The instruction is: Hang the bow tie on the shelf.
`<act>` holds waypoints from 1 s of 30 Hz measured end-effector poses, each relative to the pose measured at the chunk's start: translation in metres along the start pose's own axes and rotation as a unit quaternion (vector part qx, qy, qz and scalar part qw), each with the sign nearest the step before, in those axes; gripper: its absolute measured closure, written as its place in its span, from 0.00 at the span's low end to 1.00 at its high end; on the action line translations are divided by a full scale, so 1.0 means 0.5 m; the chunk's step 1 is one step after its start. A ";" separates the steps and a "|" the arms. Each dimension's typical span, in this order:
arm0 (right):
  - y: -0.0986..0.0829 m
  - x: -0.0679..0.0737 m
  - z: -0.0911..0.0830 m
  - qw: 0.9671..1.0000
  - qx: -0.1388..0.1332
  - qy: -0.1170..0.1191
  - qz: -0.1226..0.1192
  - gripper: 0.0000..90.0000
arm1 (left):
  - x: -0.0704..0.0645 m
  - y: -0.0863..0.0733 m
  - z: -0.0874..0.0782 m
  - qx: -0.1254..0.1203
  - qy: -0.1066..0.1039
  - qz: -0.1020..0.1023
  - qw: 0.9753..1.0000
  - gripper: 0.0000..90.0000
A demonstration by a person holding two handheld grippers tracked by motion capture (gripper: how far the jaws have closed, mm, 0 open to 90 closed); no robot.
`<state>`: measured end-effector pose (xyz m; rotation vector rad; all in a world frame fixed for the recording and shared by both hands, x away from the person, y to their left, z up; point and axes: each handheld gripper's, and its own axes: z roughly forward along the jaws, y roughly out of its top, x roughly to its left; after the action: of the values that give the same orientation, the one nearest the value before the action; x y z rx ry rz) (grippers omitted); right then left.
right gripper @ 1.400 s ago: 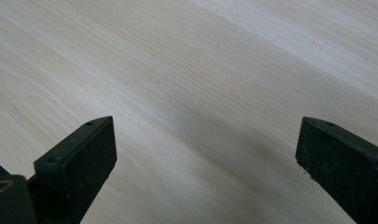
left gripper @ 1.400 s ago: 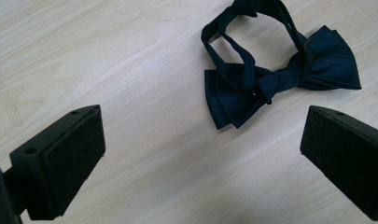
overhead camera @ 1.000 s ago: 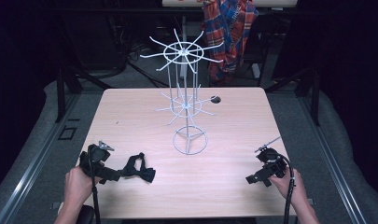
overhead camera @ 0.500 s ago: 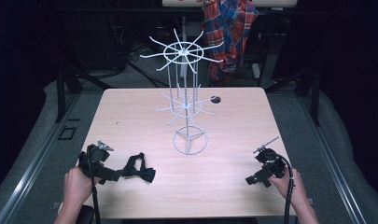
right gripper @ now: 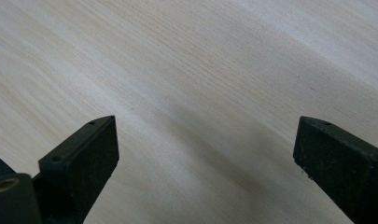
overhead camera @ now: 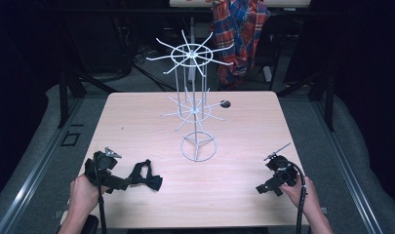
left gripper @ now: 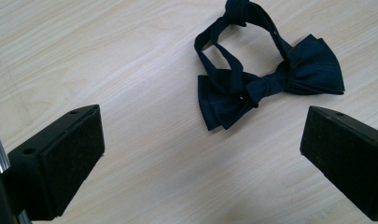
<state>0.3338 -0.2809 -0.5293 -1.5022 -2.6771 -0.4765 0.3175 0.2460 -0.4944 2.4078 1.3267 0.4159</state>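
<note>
We hover our wide-open left gripper (left gripper: 200,154) near the dark navy fabric bow tie (left gripper: 266,84); next, close on its knot. Right gripper (right gripper: 205,154) gapes, empty

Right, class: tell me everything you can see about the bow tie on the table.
The bow tie is dark navy, looks like smooth fabric, with two pleated wings, a centre knot and a looped neck strap. It lies flat on the pale wooden table, near its front left, just ahead of the open left hand-held gripper, which is not touching it.
</note>
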 end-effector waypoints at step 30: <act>0.000 -0.005 0.002 1.000 0.010 0.004 -0.003 0.07 | -0.068 0.038 0.044 0.024 -0.038 0.052 0.998 0.02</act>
<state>0.3353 -0.2825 -0.5308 -1.4842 -2.6725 -0.4524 0.3234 0.2037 -0.5082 2.5137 1.1966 0.3203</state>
